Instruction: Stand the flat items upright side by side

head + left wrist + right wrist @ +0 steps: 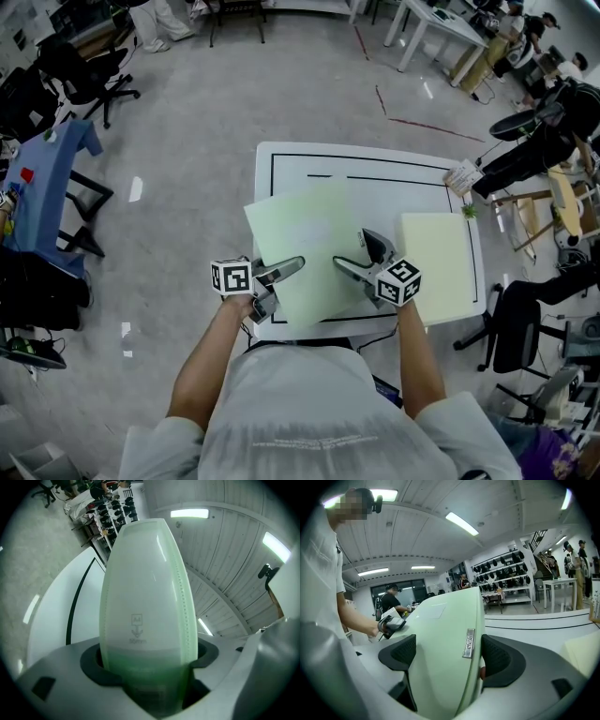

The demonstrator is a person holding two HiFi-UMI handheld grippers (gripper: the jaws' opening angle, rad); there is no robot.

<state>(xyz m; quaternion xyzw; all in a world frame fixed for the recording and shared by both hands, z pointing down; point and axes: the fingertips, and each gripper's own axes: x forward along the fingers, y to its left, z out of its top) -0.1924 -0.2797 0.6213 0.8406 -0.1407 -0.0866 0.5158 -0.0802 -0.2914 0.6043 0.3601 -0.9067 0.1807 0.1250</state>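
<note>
A grey concrete floor [244, 84] surrounds the white surface [375, 164]. A black office chair [84, 75] and a blue-draped table [47, 178] stand left, with white tables [441, 28] far right. Strip lights [461, 523] line the ribbed ceiling, and shelves [501, 569] back the far wall.

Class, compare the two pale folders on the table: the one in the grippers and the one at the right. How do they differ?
The gripped folder is clamped by the left gripper and right gripper; the right-hand folder is untouched. The gripped folder sits askew and tilted; the right-hand folder lies flat, square to the table edge. The first looks greener, the second creamier. Both are flat rectangles, neither upright.
</note>
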